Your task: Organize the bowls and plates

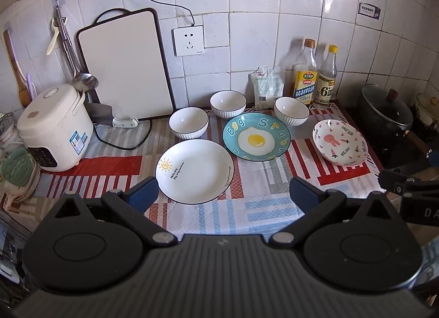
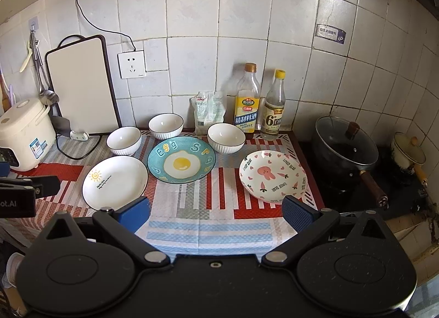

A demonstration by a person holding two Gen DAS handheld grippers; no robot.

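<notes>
Three plates lie on the patterned counter mat: a white sun plate [image 1: 194,171] [image 2: 115,182], a teal egg plate [image 1: 256,136] [image 2: 181,162] and a pink rabbit plate [image 1: 340,142] [image 2: 273,176]. Three white ribbed bowls stand behind them: left [image 1: 188,123] [image 2: 124,141], middle [image 1: 228,103] [image 2: 166,125], right [image 1: 291,111] [image 2: 226,137]. My left gripper [image 1: 223,191] is open and empty, just in front of the sun plate. My right gripper [image 2: 215,212] is open and empty, in front of the rabbit plate.
A rice cooker [image 1: 55,128] stands at the left, with a cutting board [image 1: 123,68] against the wall. Two bottles [image 1: 315,76] and a bag [image 1: 267,87] stand at the back. A black pot [image 2: 345,150] and a small pan [image 2: 407,153] sit on the stove at right.
</notes>
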